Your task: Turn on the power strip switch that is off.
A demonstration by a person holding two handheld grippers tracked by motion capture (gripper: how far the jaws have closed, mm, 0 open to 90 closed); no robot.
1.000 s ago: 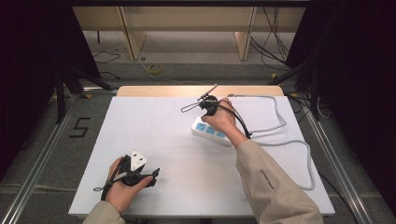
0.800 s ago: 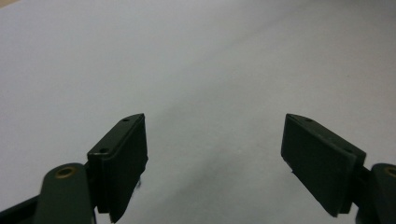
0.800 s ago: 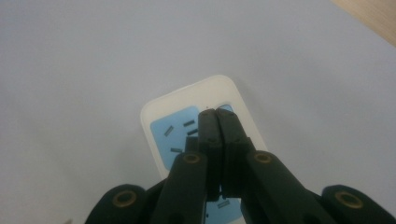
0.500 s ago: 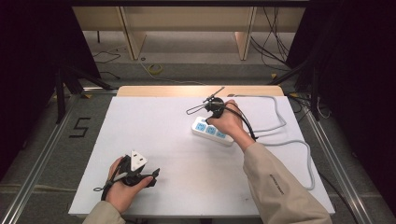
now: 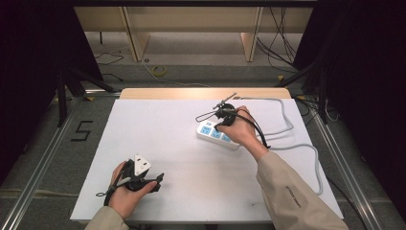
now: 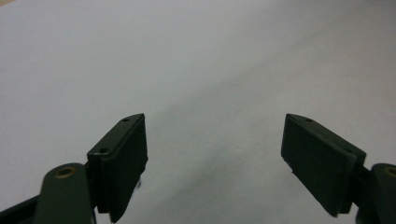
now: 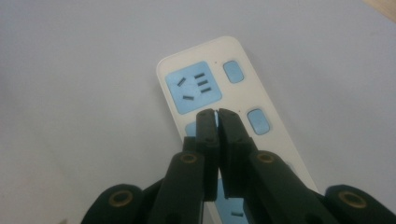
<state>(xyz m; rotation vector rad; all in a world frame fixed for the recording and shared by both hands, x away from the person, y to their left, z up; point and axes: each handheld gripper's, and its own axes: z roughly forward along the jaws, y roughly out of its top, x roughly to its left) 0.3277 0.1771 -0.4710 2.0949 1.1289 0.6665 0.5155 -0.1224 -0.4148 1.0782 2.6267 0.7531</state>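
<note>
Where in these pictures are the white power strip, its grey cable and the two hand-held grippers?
power strip (image 7: pixel 233 100): right gripper view, white top face between the sockets and switches.
grey cable (image 5: pixel 306 146): high view, bend right of the strip.
right gripper (image 7: pixel 217 113): right gripper view, between closed jaw tips.
left gripper (image 6: pixel 215 140): left gripper view, gap between wide-open jaws.

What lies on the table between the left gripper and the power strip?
Nothing: in the high view, only bare white table separates the left gripper from the power strip.
</note>
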